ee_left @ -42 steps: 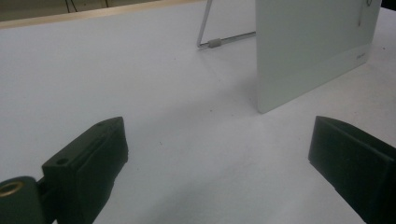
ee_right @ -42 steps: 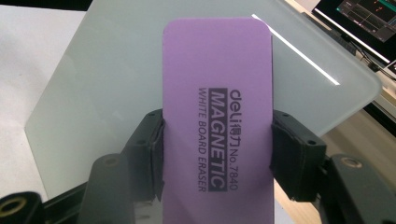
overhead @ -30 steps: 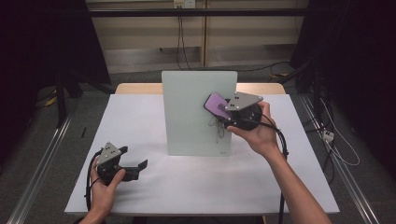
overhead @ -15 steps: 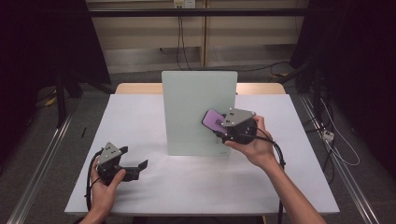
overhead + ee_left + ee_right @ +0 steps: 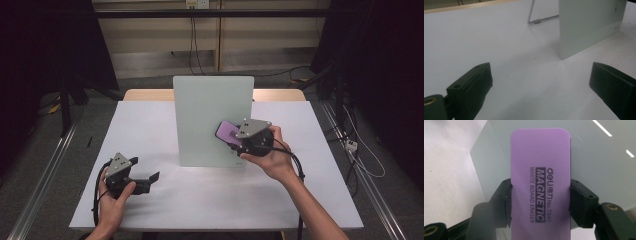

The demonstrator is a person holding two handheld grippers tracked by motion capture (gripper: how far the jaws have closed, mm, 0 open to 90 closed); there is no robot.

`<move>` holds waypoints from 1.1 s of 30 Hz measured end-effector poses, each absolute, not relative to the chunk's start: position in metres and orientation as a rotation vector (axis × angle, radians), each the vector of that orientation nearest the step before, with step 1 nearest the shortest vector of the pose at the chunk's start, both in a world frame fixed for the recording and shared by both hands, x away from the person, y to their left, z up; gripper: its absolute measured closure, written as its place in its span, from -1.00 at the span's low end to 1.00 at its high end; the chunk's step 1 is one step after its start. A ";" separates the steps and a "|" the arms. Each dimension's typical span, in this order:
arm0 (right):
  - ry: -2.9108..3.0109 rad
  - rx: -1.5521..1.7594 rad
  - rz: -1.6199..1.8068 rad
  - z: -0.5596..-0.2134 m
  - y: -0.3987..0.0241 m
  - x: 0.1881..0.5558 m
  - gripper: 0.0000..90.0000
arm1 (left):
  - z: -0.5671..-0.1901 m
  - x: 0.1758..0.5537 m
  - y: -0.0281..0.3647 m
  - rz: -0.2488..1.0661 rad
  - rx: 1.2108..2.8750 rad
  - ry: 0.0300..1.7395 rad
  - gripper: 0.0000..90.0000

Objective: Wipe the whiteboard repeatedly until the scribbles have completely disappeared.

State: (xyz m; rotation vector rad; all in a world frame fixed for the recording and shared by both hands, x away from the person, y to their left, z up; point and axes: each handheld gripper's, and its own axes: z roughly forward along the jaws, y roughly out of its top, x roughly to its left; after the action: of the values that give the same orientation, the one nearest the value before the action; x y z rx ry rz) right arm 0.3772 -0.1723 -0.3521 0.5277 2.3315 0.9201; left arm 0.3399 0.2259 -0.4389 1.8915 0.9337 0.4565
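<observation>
A purple whiteboard eraser (image 5: 540,170) labelled "MAGNETIC WHITE BOARD ERASER" is clamped by its long sides in my right gripper (image 5: 540,202). In the high view that eraser (image 5: 228,132) lies against the lower right of the upright pale green board (image 5: 207,110), with my right gripper (image 5: 237,141) shut on it. My left gripper (image 5: 150,179) rests low over the white table (image 5: 150,125) at the front left, jaws wide apart with nothing between them. From the left gripper view, the board's lower corner (image 5: 584,37) stands ahead to the right of the left gripper (image 5: 540,82).
The board leans on a wire stand (image 5: 536,20) behind it. A wooden strip (image 5: 145,94) runs along the far table edge. Cables (image 5: 97,195) trail from both grippers. Metal rails (image 5: 45,175) run along the floor beside the table.
My right hand has carried the eraser down the board's face from its upper right to its lower right. The left hand has stayed put.
</observation>
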 end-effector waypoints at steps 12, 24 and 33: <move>2.221 0.559 0.937 -0.321 -0.180 0.385 -0.06 | -0.438 0.340 0.227 0.459 1.897 0.928 -0.90; 2.140 0.560 0.915 -0.308 -0.180 0.387 -0.06 | -0.438 0.340 0.228 0.457 1.891 0.933 -0.90; 2.191 0.548 0.908 -0.329 -0.178 0.380 -0.06 | -0.439 0.340 0.227 0.458 1.894 0.931 -0.90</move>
State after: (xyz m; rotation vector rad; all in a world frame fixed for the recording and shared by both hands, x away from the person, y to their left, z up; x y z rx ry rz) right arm 0.3799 -0.1776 -0.3285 0.5484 2.1907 0.9084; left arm 0.3400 0.2270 -0.4385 1.8941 0.9308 0.4578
